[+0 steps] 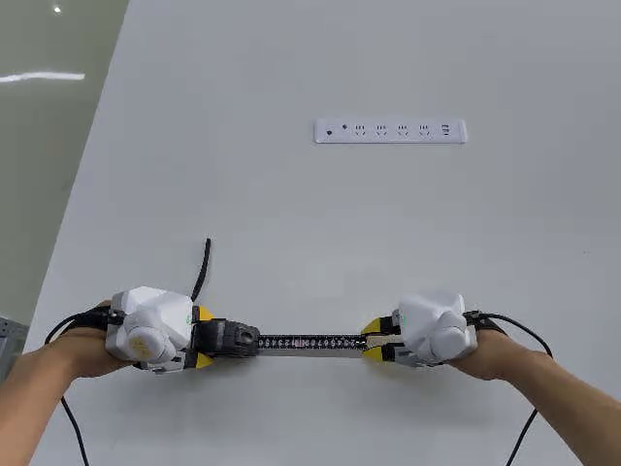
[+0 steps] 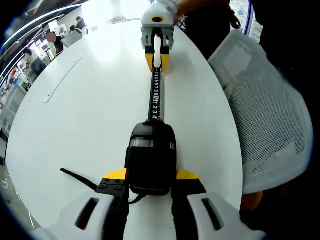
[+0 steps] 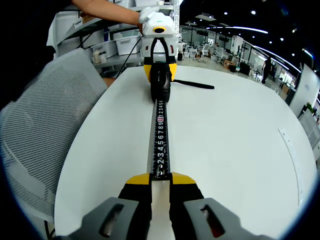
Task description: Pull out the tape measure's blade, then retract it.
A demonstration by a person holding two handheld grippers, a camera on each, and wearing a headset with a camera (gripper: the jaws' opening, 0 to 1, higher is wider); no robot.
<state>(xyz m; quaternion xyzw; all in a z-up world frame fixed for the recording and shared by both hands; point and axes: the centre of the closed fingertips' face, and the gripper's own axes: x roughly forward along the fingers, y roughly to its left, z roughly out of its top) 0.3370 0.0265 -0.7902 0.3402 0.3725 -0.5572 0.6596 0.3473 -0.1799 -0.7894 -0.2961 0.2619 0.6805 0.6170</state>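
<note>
One tabletop [image 1: 291, 223]: white, with the tape measure [image 1: 233, 337] lying close along its near edge, on the person's side.
Left hand-held gripper [image 1: 202, 337]: jaws closed around the tape measure's black body, with the yellow pads pressed against its two sides.
Right hand-held gripper [image 1: 372, 340]: jaws closed tight on the free end of the blade [image 1: 309, 342].
Blade: drawn out of the body and running straight between the two hand-held grippers, low over the tabletop, with its printed numbers facing up.
Strap [image 1: 202, 267]: black, trailing from the tape measure across the tabletop, away from the near edge.
Power strip [image 1: 390, 130]: white, lying flat, well apart from the tape measure and farther in from the near edge.
Mesh chair [image 2: 265, 125]: grey, just beside the near edge.
</note>
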